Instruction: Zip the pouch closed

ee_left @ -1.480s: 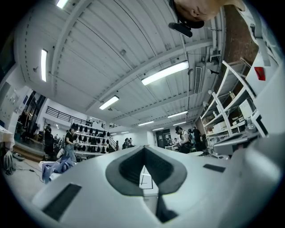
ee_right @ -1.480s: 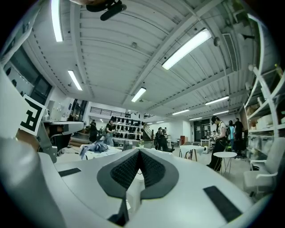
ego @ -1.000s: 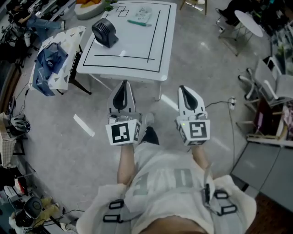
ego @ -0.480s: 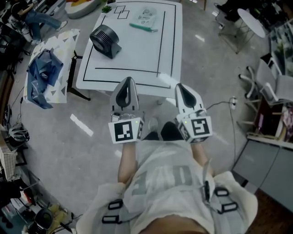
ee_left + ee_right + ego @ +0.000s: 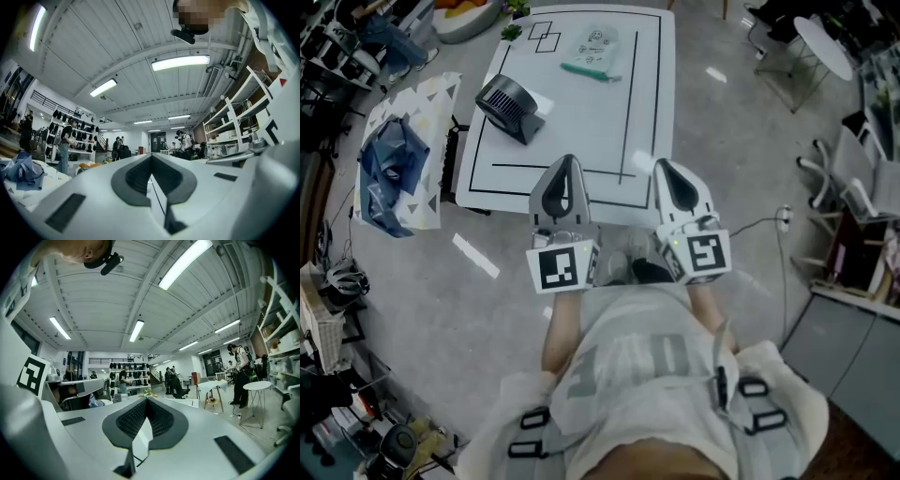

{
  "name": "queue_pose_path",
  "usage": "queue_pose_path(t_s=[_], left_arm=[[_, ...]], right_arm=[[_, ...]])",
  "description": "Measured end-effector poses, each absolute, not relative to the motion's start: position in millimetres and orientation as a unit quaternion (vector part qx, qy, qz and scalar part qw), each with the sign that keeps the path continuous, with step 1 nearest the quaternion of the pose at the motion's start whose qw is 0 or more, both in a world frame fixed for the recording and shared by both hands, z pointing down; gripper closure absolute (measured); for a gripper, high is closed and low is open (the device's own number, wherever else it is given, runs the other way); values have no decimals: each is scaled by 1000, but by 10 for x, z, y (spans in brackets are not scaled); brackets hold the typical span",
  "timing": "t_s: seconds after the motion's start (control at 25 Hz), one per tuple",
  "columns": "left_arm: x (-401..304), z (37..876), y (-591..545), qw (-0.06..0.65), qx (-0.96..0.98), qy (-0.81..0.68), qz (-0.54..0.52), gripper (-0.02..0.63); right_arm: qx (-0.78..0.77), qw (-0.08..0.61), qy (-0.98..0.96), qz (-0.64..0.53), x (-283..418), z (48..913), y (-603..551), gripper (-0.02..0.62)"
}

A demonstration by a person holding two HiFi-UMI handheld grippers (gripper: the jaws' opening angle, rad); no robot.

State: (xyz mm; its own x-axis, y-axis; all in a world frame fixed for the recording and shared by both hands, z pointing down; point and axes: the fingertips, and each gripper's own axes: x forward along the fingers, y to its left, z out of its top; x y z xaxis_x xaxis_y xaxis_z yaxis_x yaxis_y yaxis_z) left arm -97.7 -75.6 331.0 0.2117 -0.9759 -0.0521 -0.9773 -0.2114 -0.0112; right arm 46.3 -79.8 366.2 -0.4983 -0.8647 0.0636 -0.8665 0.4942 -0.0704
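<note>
White table beyond left claw and right claw, both closed, empty

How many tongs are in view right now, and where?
2. Left tongs over the white table's near edge; right tongs beside them. Both shut, empty. None hidden.

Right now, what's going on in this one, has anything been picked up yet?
Nothing has been picked up yet. A person stands at the near end of a white table with black lines, holding the left gripper and right gripper side by side, pointed level toward it. Both have their jaws together and nothing between them. The pale flat pouch, with a green strip along its near edge, lies untouched at the table's far end. A black round device sits nearer on the left.
</note>
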Motion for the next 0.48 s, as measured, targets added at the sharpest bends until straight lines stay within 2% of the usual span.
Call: queue_pose_path(t_s=[0.48], left_arm=[[-641,3365,-1510,17,-766,641,34,600]], right_arm=[[499,6,-865,58,780,3750,-1551,588]])
